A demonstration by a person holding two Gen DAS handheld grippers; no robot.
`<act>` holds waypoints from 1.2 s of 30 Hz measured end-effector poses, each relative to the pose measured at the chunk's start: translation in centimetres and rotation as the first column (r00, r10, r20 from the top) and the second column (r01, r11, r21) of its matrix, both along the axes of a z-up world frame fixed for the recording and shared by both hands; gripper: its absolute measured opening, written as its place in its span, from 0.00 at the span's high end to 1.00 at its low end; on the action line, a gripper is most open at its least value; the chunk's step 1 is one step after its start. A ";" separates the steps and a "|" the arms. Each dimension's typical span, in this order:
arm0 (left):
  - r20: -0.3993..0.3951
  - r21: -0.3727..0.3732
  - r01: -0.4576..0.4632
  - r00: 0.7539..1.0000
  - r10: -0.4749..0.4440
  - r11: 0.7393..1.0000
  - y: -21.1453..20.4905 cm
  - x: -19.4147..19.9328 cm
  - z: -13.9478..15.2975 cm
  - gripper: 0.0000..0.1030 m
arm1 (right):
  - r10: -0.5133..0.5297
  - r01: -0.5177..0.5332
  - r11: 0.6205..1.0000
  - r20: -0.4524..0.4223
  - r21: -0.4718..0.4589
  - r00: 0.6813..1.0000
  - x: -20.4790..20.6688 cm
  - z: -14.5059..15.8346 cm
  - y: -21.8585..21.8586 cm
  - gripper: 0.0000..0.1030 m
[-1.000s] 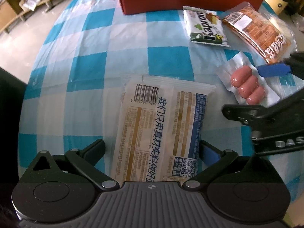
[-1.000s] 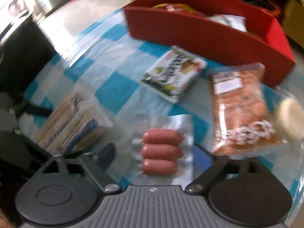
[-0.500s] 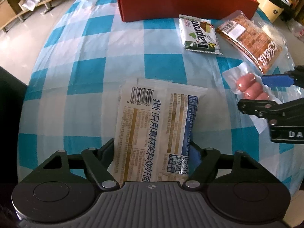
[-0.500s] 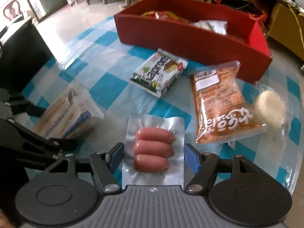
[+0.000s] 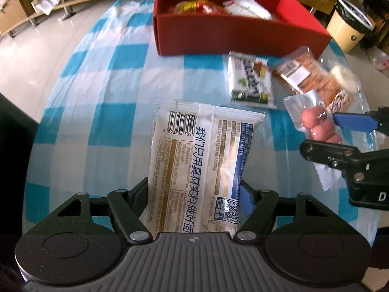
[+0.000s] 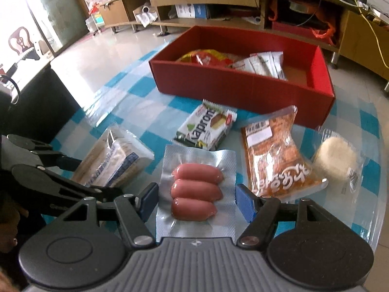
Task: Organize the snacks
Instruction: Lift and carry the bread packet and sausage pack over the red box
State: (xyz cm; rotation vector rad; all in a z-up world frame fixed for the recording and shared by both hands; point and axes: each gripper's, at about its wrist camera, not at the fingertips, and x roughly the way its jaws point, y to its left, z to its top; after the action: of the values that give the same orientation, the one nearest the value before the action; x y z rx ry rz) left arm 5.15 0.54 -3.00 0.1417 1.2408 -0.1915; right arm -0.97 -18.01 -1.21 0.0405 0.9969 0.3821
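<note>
The checkered worktop (image 6: 116,92) carries a red box (image 6: 233,82) at its far side, already holding a few packets. The left tool (image 5: 194,192) is clenched on a white noodle packet (image 5: 201,160), its free end pointing toward the box. The right tool (image 6: 194,199) grips a sausage pack (image 6: 197,189). A Kaprons wafer pack (image 6: 206,129) lies between them and the box
</note>
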 end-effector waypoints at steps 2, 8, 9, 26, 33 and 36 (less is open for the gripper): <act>0.010 0.002 -0.005 1.000 0.005 1.000 -0.2 0.1 0.2 0.25 | -0.007 0.007 1.000 0.004 0.005 1.000 0.2 0.2 -0.2 0.35; 0.018 -0.005 -0.006 1.000 0.006 1.000 -1.1 0.9 0.8 0.25 | -0.022 0.022 1.000 0.015 0.017 1.000 0.7 0.6 -0.8 0.35; 0.023 -0.006 -0.006 1.000 0.006 1.000 -1.2 0.9 1.0 0.25 | -0.023 0.022 1.000 0.019 0.018 1.000 0.7 0.7 -0.8 0.35; 0.083 -0.033 -0.019 0.996 0.022 0.999 -2.9 2.5 3.2 0.25 | -0.060 0.057 0.997 0.060 0.047 0.996 1.5 2.4 -2.1 0.35; 0.111 -0.025 0.002 0.994 0.001 1.000 -3.9 2.6 3.6 0.25 | -0.073 0.070 0.996 0.074 0.054 0.995 1.6 2.8 -2.7 0.35; 0.112 -0.027 0.006 0.994 -0.003 1.000 -4.2 2.7 3.7 0.25 | -0.079 0.075 0.996 0.077 0.056 0.994 1.6 2.9 -2.9 0.35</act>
State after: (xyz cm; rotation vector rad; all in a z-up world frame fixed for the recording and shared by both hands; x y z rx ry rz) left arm 7.85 -3.66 0.69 0.1300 1.1263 -0.2013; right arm 0.62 -20.91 1.71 0.1107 0.9039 0.3367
